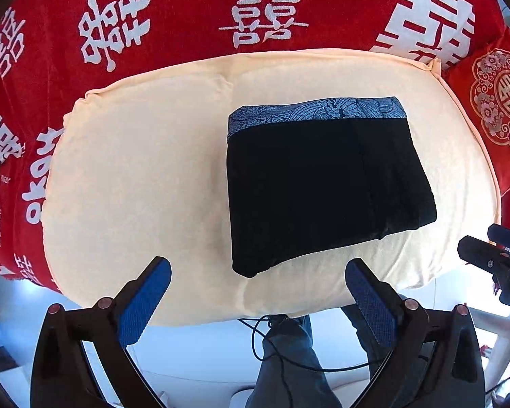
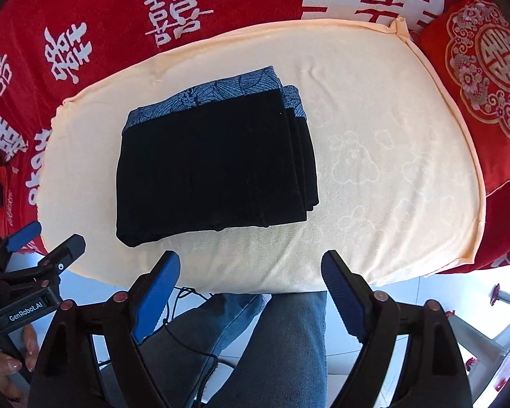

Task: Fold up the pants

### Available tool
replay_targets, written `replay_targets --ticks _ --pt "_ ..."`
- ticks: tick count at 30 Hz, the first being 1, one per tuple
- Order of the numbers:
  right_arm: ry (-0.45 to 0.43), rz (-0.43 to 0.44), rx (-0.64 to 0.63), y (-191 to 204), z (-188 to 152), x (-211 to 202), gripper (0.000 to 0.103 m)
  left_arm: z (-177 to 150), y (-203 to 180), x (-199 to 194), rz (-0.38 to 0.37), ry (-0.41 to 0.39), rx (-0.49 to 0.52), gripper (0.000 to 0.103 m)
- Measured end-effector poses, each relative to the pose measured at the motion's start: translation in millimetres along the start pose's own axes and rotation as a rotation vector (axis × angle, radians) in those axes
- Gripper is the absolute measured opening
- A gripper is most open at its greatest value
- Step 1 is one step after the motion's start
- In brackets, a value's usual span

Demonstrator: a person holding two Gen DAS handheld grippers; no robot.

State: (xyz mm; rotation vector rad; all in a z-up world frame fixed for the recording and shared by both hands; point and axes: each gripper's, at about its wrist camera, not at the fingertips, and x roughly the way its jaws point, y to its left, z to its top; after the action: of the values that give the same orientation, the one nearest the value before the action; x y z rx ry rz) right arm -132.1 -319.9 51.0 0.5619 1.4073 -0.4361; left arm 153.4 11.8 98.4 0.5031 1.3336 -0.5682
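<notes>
My left tool (image 1: 258, 272) hung wide and empty; the black pants (image 1: 323, 183) lay folded on the cream cushion (image 1: 136, 176), soft, limp, best pinched along their layered right edge. My right tool (image 2: 251, 268) gaped empty too.

Both views bright, even daylight w/ a cool bluish cast. The floor (image 1: 200, 350) near the bottom is blown out to white-blue glare. Shadows soft and faint; only a thin dark line under the pants (image 1: 323, 187), whose black fabric is crushed to near-solid black (folds barely readable in the left wrist view, layer edges clearer in the right). Strong fisheye bending: cushion (image 2: 374, 170) edges bow, corners vignette to black. Centre sharp, rim slightly smeared.
</notes>
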Motion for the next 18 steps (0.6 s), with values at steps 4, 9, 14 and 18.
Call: replay_targets --ticks 4,9,14,18 --pt "0.004 -0.031 -0.023 4.5 2.3 -6.7 0.101 -2.5 0.0 -6.0 0.007 0.011 -0.013 0.103" --pt "0.019 -0.034 -0.023 9.3 6.3 -11.3 0.103 -4.8 -2.2 -12.9 0.02 0.014 -0.011 0.103" --pt "0.012 -0.031 -0.044 17.4 10.6 -16.2 0.103 -5.0 -3.1 -17.6 0.02 0.009 -0.009 0.103" --pt "0.0 -0.03 -0.05 21.1 13.4 -21.1 0.103 -4.6 -3.7 -20.8 0.024 0.001 -0.008 0.103"
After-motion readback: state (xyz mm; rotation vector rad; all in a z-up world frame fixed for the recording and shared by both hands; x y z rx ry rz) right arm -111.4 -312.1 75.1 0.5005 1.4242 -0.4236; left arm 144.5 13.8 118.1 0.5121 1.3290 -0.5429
